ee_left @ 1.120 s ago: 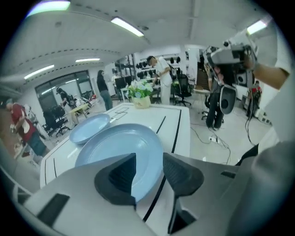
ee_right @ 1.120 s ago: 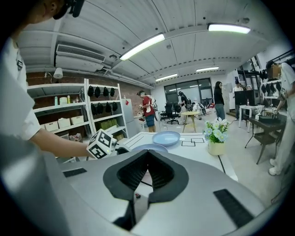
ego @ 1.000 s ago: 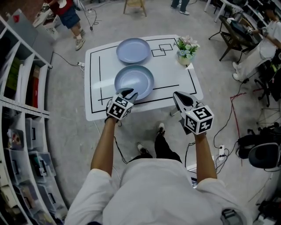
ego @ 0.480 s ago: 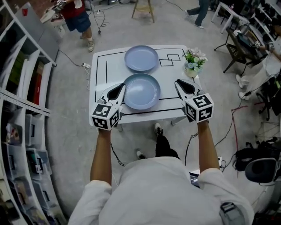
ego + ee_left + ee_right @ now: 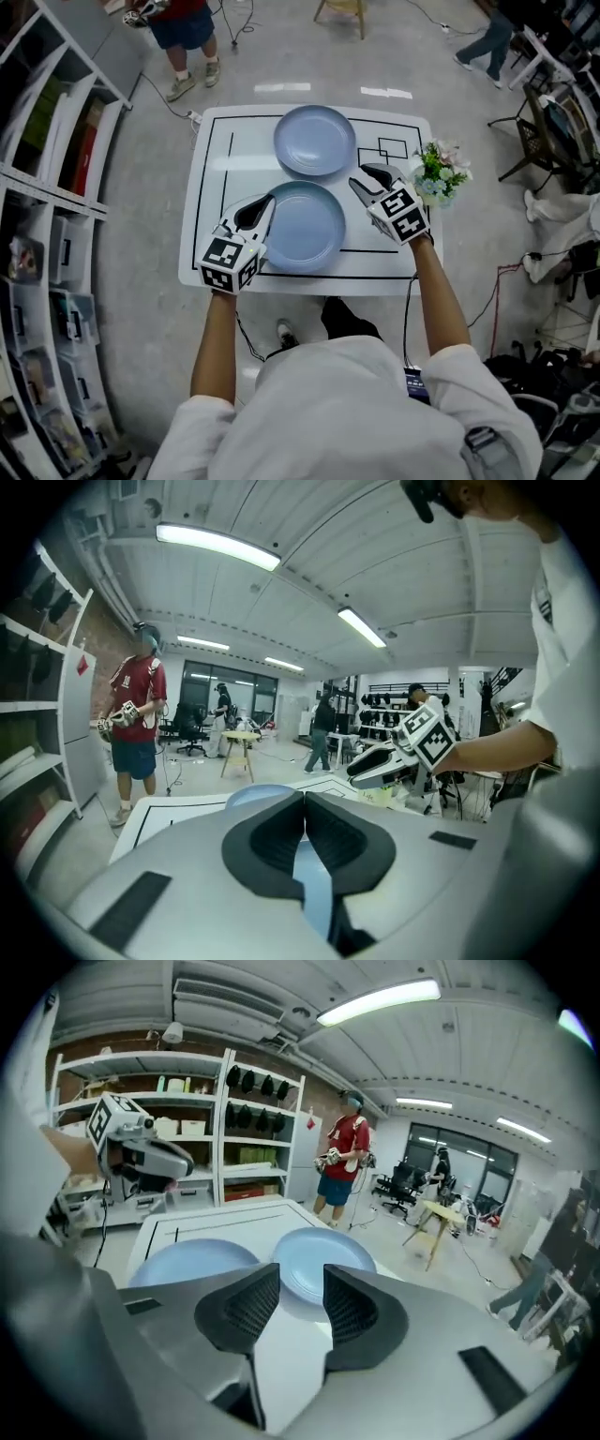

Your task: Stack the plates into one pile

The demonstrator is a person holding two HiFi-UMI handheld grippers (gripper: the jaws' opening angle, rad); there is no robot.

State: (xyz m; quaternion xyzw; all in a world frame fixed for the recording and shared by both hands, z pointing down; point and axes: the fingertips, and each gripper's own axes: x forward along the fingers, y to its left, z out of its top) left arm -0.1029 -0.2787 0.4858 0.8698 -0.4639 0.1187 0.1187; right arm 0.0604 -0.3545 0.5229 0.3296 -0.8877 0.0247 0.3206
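Both hands moved in over the table (image 5: 225,159) | left gripper (image 5: 262,206) clenched at near plate (image 5: 305,230) left rim, I can't see a pinch | right gripper (image 5: 364,176) just been opening, empty, near far plate (image 5: 315,141) | plates still side by side, so I'd say stacking hasn't started

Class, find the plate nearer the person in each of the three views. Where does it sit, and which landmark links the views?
Head view: near plate, centre of the picture.
Left gripper view: a pale blue sliver, low centre, between the left gripper's jaws.
Right gripper view: left of centre, the leftmost plate.
Shared landmark: the person in red.
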